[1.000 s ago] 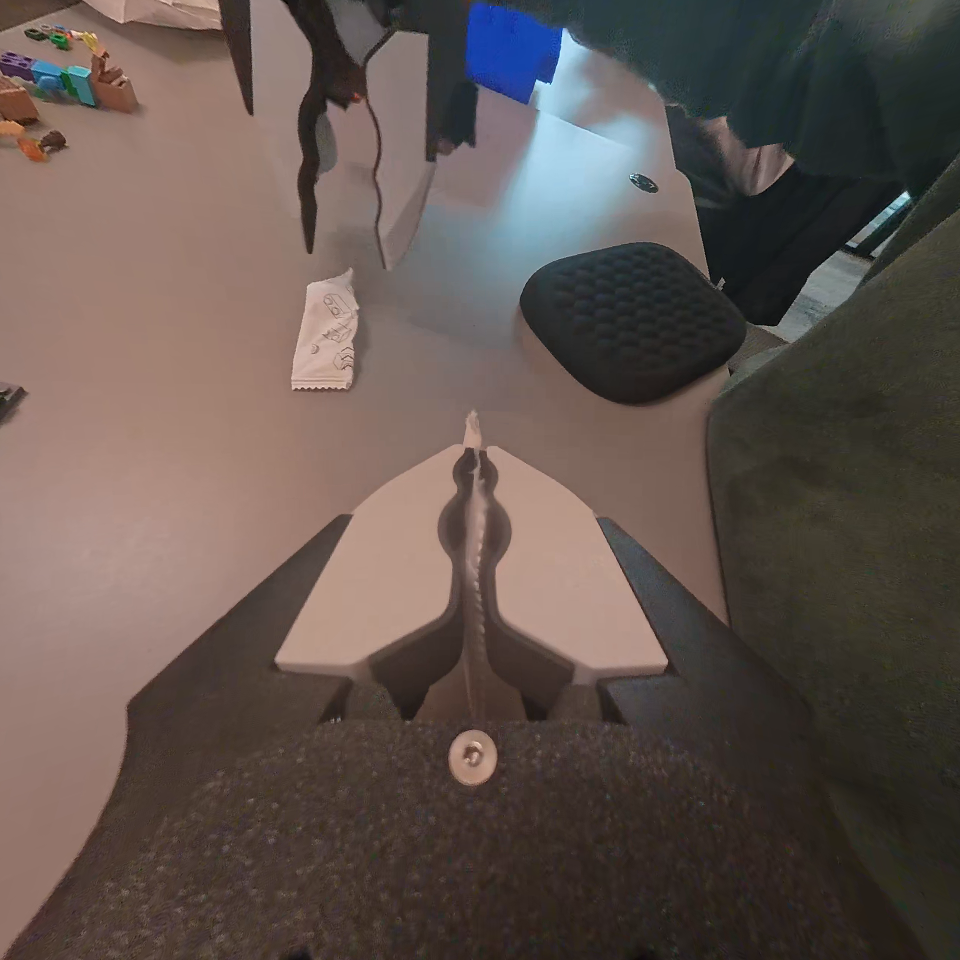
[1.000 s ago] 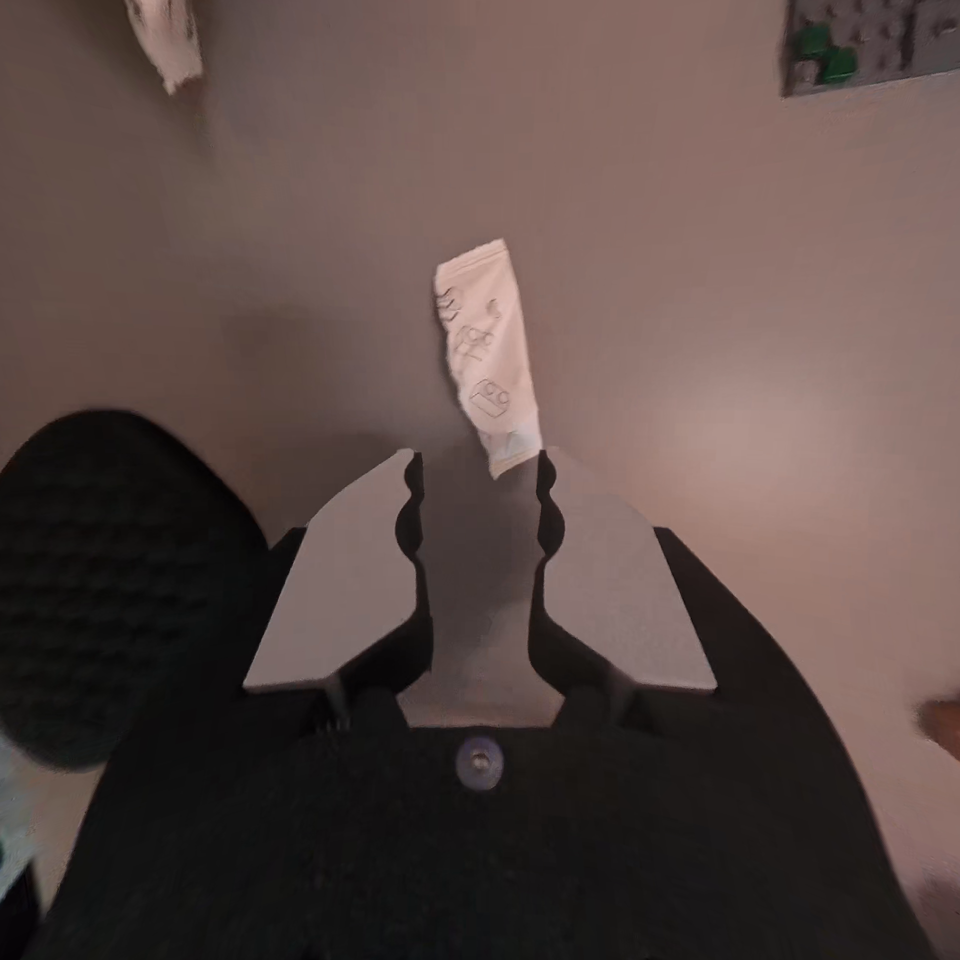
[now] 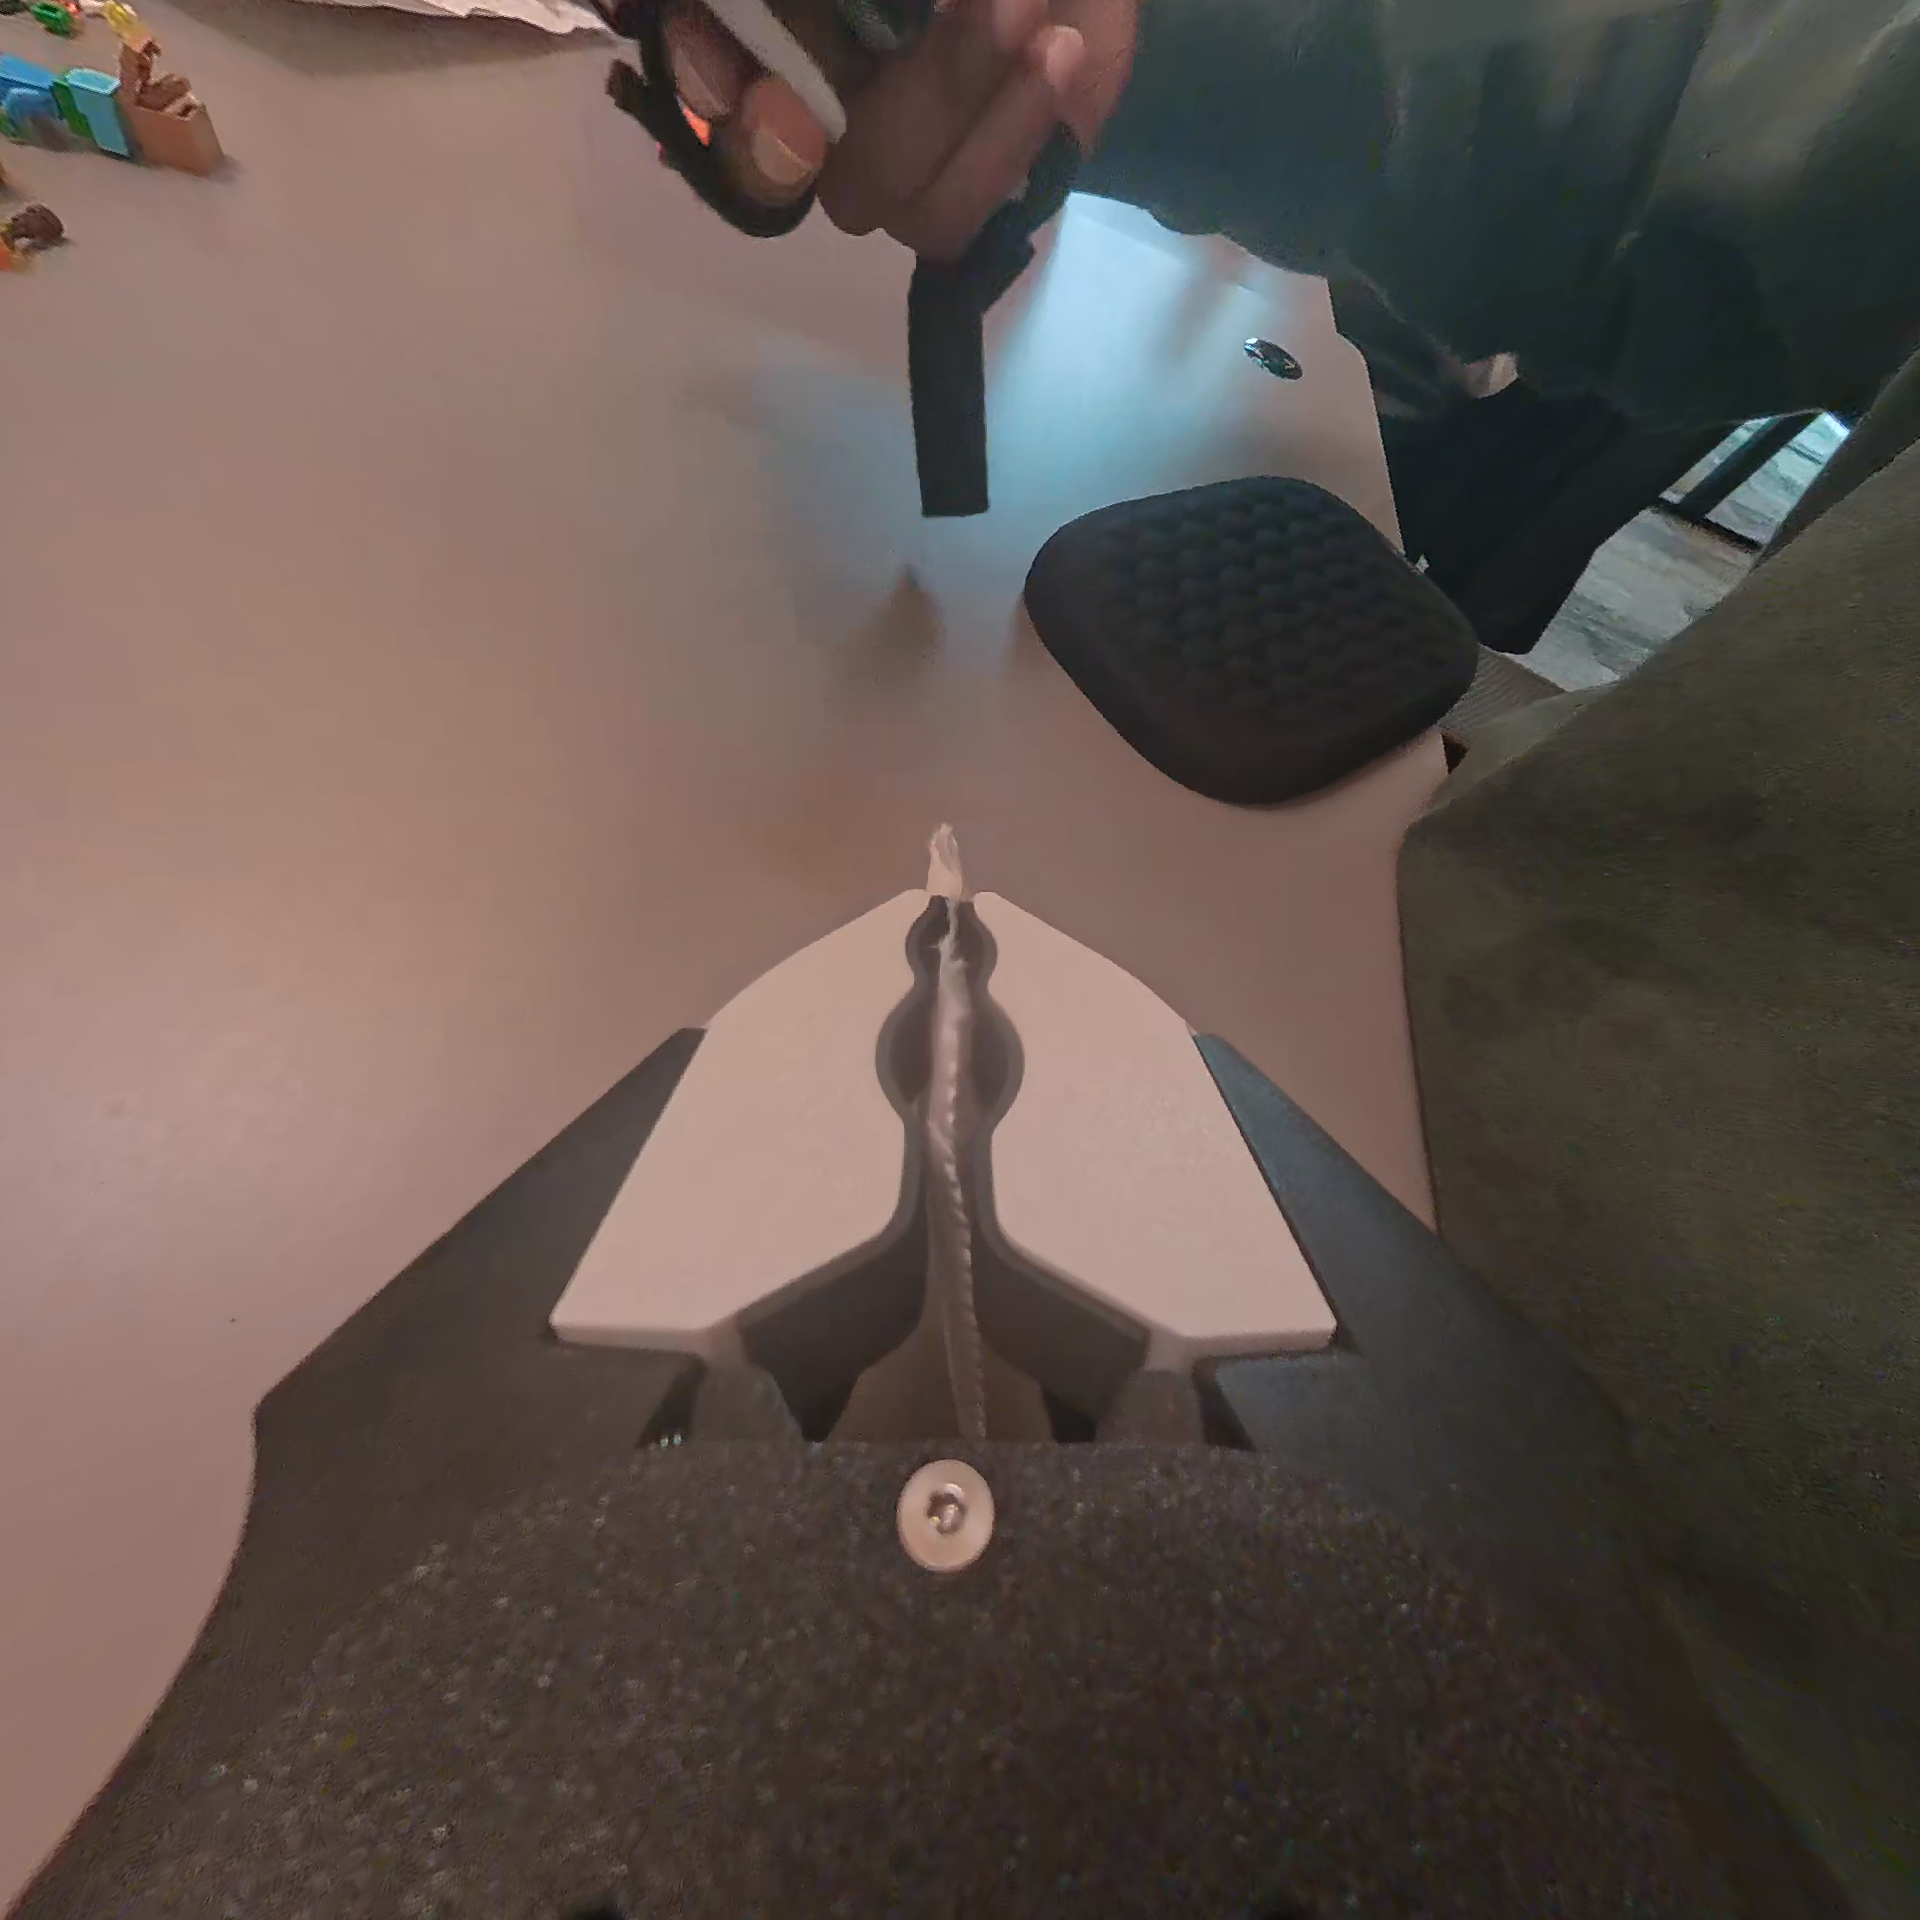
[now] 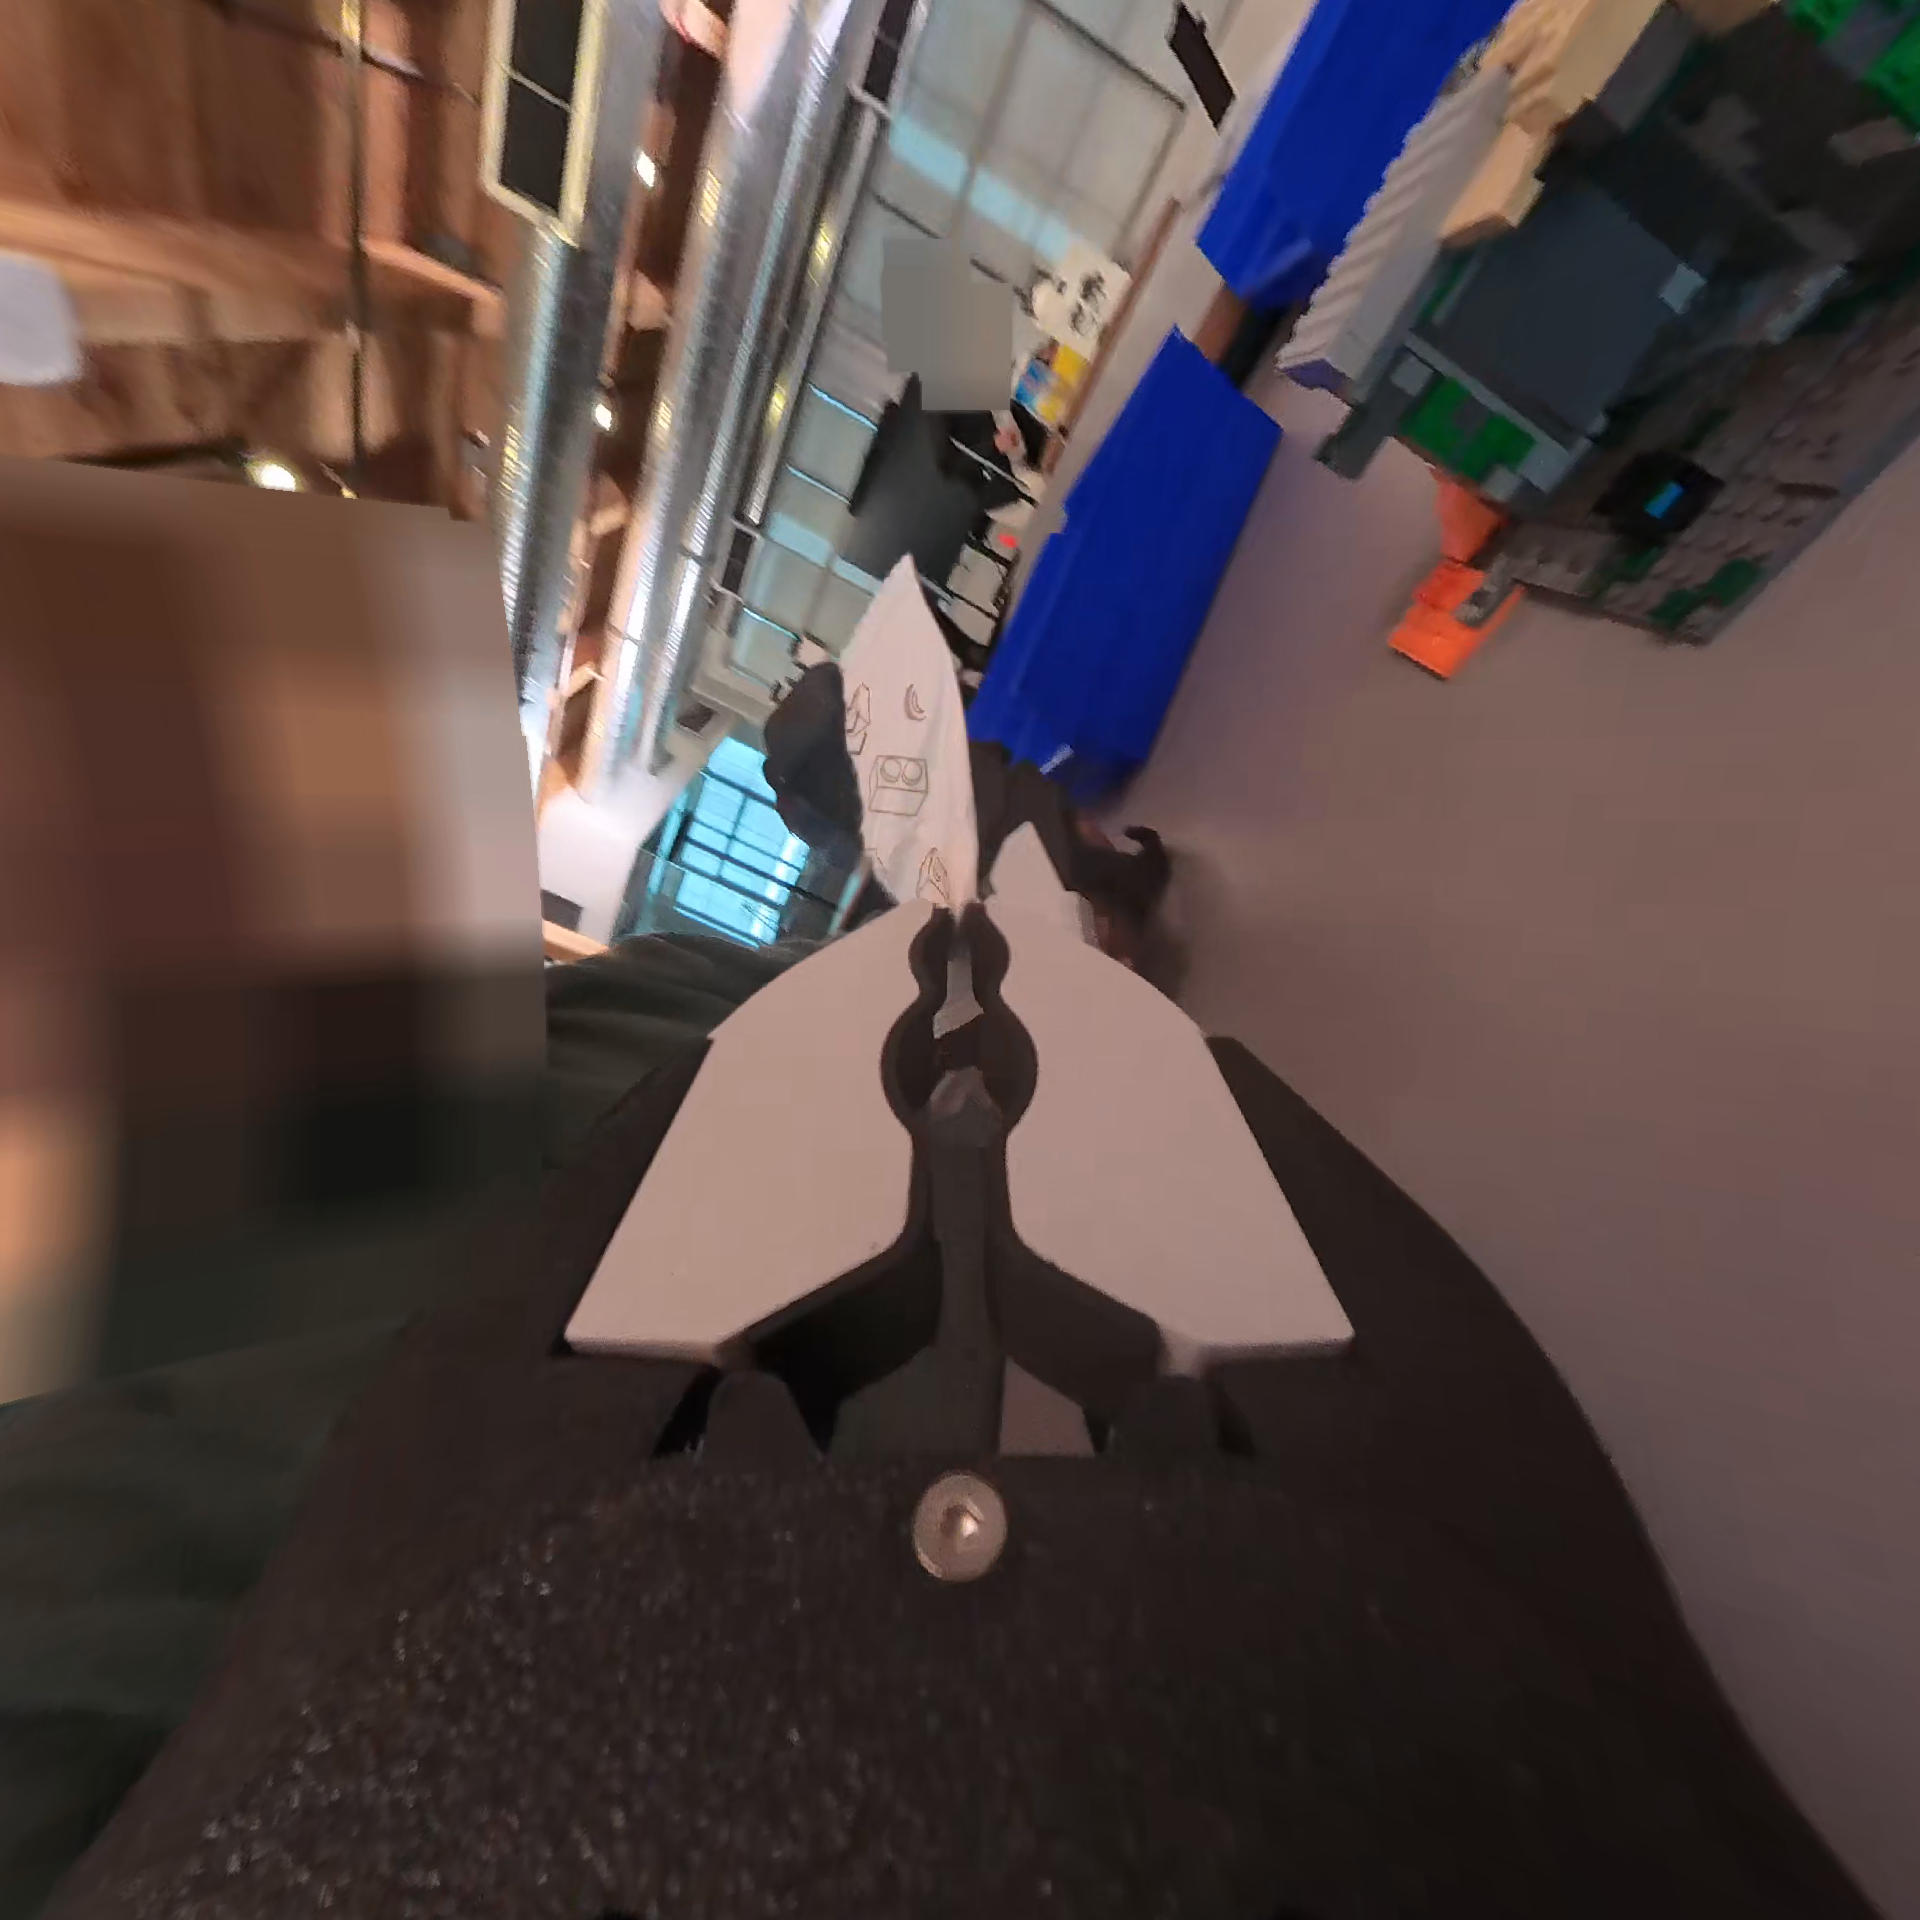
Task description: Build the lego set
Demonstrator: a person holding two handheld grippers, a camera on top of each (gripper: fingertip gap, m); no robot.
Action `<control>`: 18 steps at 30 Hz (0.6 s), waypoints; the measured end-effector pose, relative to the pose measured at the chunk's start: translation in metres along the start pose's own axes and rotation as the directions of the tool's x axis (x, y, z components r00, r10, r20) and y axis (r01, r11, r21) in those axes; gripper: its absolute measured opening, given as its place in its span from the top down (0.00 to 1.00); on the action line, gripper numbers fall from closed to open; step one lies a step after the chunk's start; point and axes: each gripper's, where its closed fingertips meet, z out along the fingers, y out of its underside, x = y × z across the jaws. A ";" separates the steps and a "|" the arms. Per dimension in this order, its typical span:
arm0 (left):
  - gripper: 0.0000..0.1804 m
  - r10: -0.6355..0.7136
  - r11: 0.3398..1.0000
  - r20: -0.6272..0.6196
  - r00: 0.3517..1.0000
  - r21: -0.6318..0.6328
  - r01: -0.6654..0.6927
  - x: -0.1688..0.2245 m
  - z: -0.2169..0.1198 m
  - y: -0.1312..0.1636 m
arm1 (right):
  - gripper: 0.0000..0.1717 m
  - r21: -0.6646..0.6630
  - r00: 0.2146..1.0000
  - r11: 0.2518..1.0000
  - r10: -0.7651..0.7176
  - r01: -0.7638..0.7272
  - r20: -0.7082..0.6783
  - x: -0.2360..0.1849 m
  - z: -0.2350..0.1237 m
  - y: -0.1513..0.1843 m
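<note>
Fingers first: your left gripper is clamped on a thin white plastic strip above the grey table; black textured pad far right. Your right gripper pinches a white printed paper bag, lifted; brick model far right.

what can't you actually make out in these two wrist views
- Left wrist view: the thin white strip pinched in the left gripper shows edge-on only; its face is hidden by the fingers.
- Left wrist view: toy bricks are cut off by the left edge.
- Right wrist view: the white printed packet in the right gripper has its lower end hidden between the fingers.
- Right wrist view: the left side is motion-blurred.
</note>
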 end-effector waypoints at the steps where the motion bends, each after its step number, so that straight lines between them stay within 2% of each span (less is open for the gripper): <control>1: 0.99 0.000 1.000 0.000 1.000 -0.001 0.000 0.000 0.000 0.000 | 0.97 0.018 1.000 1.000 0.002 -0.002 0.015 -0.004 0.000 0.001; 4: 0.99 0.003 1.000 0.000 1.000 -0.002 -0.003 0.001 0.000 0.000 | 0.94 0.061 1.000 0.998 -0.008 0.006 0.028 -0.010 -0.003 0.002; 9: 0.99 0.008 1.000 0.003 1.000 0.000 -0.008 0.001 0.000 0.000 | 0.91 0.041 0.992 0.993 -0.110 0.113 -0.067 -0.003 -0.013 0.007; 14: 0.99 0.007 1.000 0.005 1.000 0.001 -0.007 0.001 0.001 0.000 | 0.87 -0.031 0.939 0.962 -0.270 0.269 -0.213 0.005 -0.018 0.015; 18: 0.99 0.006 1.000 0.006 1.000 0.001 -0.006 0.000 0.001 0.000 | 0.83 -0.112 0.848 0.920 -0.389 0.375 -0.361 0.019 -0.029 0.017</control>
